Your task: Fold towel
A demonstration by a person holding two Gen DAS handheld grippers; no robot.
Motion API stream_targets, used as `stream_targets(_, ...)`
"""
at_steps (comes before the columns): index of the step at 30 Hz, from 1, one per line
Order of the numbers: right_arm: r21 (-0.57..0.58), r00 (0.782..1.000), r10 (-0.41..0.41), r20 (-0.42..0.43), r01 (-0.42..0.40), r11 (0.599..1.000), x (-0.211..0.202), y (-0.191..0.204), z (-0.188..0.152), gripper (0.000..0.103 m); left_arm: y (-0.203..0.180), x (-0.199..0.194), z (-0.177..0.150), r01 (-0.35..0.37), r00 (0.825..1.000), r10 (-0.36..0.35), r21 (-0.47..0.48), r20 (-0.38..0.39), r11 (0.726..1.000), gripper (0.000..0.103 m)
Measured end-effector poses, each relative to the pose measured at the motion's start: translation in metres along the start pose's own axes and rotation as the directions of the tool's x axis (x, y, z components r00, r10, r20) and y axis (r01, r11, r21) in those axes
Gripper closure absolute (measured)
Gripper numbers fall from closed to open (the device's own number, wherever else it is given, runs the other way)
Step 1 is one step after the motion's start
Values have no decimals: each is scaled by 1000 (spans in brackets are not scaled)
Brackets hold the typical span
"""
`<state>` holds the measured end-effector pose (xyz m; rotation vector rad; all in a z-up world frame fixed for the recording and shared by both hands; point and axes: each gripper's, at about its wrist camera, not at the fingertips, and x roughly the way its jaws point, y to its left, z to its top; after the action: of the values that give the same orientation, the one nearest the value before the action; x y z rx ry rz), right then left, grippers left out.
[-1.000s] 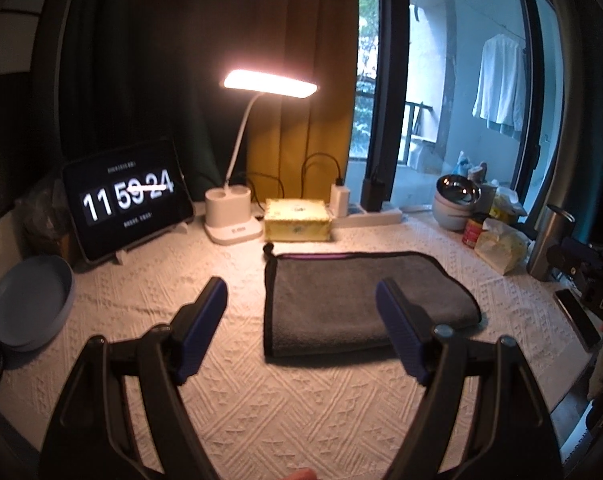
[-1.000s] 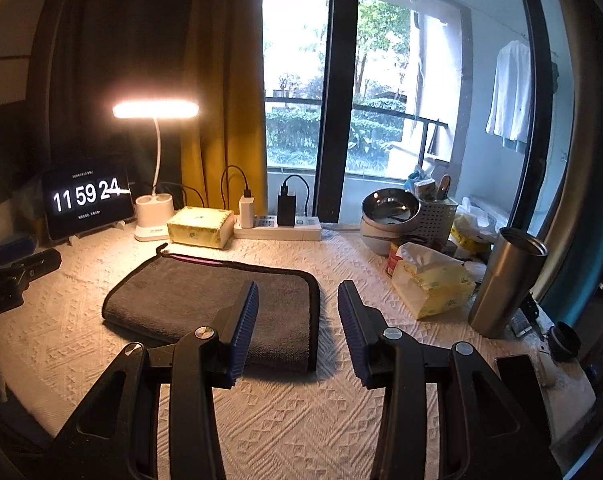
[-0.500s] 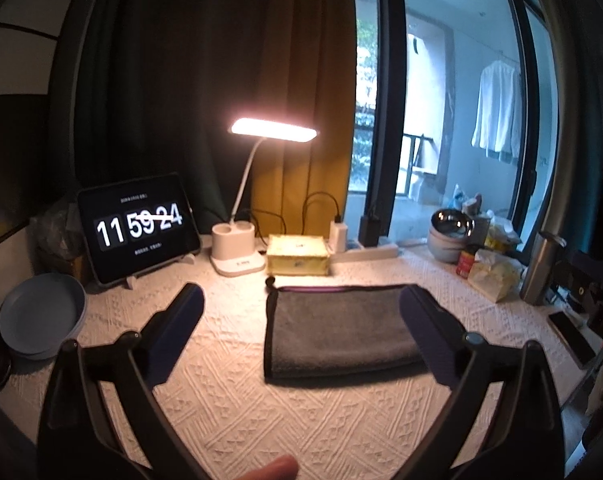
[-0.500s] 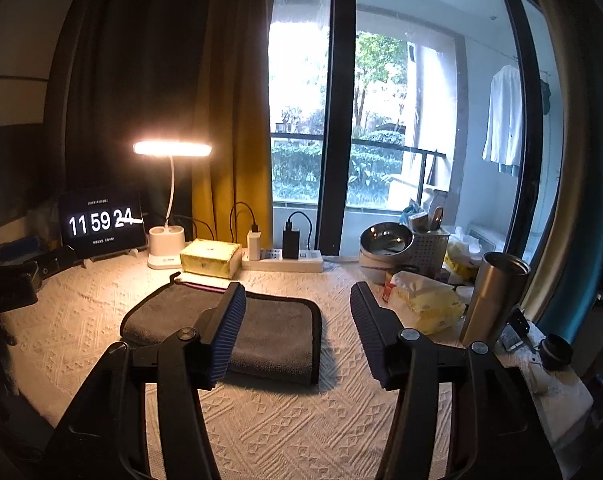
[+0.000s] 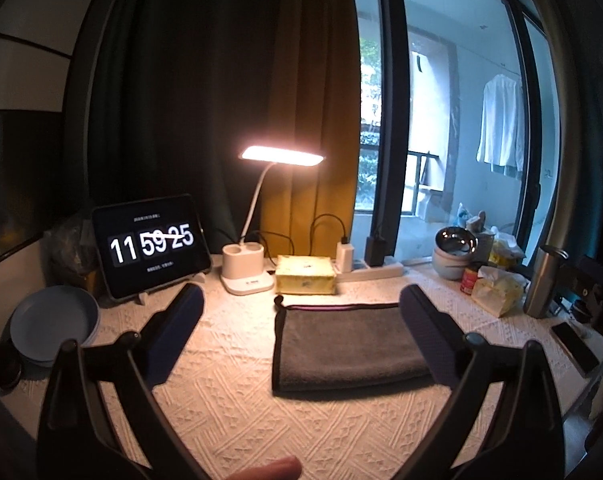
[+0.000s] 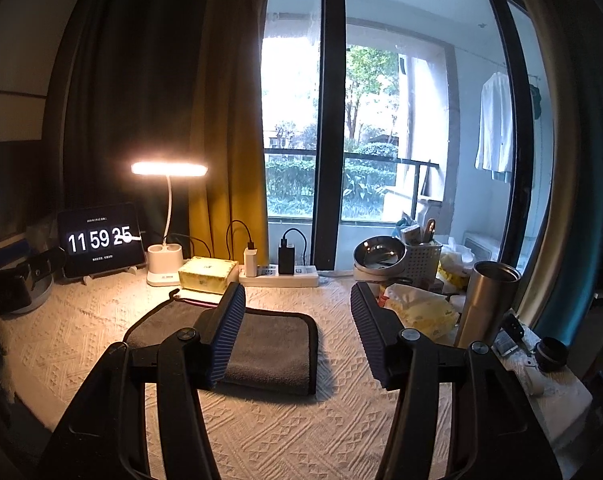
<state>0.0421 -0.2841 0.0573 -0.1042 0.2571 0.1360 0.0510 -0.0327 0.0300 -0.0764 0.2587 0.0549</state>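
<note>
A dark grey towel (image 5: pixel 347 340) with black edging lies folded flat on the white textured tablecloth (image 5: pixel 229 380), a small hang loop at its far left corner. It also shows in the right wrist view (image 6: pixel 269 346). My left gripper (image 5: pixel 301 304) is open and empty, held above and in front of the towel, its fingers spread wide. My right gripper (image 6: pixel 297 300) is open and empty, above the towel's right end. Neither gripper touches the towel.
Along the back stand a tablet clock (image 5: pixel 151 246), a lit desk lamp (image 5: pixel 247 276), a yellow tissue box (image 5: pixel 305 274) and a power strip (image 6: pixel 279 274). Blue plates (image 5: pixel 53 326) lie at left. Steel bowls (image 6: pixel 379 256), a tissue pack (image 6: pixel 421 310), a steel tumbler (image 6: pixel 487 304) and a phone (image 5: pixel 575 346) crowd the right.
Both grippers have lifted and pulled back from the towel, and their fingers have spread wider. The towel has not moved.
</note>
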Motion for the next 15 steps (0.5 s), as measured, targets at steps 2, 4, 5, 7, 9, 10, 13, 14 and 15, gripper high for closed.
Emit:
stream_targets(2, 0, 1000, 1, -2, -1, 1000, 0, 0, 0, 45, 0, 0, 0, 0, 1000, 0, 0, 0, 1000, 4)
stream_targets(4, 1, 1000, 1, -3, -1, 1000, 0, 1, 0, 45, 0, -2, 0, 1, 1000, -1, -1, 2, 1000, 4)
stream_targets(5, 1, 1000, 0, -3, 0, 1000, 0, 1, 1, 45, 0, -2, 0, 0, 1000, 0, -1, 2, 1000, 4)
stream_targets(7, 1, 1000, 1, -3, -1, 1000, 0, 1, 0, 45, 0, -2, 0, 0, 1000, 0, -1, 1, 1000, 4)
stream_targets(9, 1, 1000, 1, -4, -1, 1000, 0, 1, 0, 45, -1, -2, -1, 1, 1000, -1, 0, -1, 1000, 4)
stream_targets(10, 1, 1000, 1, -5, -1, 1000, 0, 1, 0, 45, -1, -2, -1, 2, 1000, -2, 0, -2, 1000, 4)
stream_targets(13, 3, 1000, 3, -10, -3, 1000, 2, 1, 0, 45, -1, -1, -1, 4, 1000, -4, 1, -6, 1000, 4)
stream_targets(14, 5, 1000, 5, -12, -5, 1000, 2, 1, 0, 45, -1, -1, -1, 4, 1000, -4, 1, -7, 1000, 4)
stream_targets(15, 6, 1000, 7, -13, -7, 1000, 3, 1, 0, 45, -1, -1, -1, 4, 1000, -4, 0, -8, 1000, 4)
